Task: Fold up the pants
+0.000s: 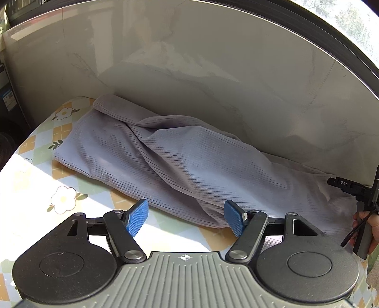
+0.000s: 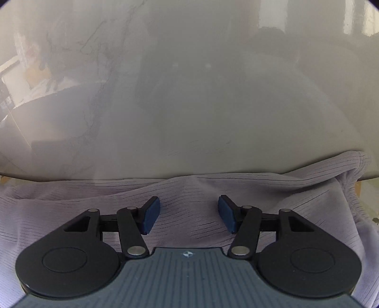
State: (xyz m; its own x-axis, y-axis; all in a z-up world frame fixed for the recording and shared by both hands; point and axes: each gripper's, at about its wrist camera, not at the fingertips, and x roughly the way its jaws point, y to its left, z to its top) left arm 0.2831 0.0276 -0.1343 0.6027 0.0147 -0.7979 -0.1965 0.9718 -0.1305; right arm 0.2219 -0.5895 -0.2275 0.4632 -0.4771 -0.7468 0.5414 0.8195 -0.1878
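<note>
Grey ribbed pants lie stretched along the back wall on a flower-patterned tablecloth, legs twisted over each other. My left gripper is open and empty, just in front of the pants' near edge. My right gripper is open and empty, hovering over the pants near the elastic waistband at the right. The right gripper's body and the hand holding it show at the right edge of the left wrist view.
A glossy grey wall panel stands directly behind the pants. The table's left edge drops off to dark objects. A window is at upper right.
</note>
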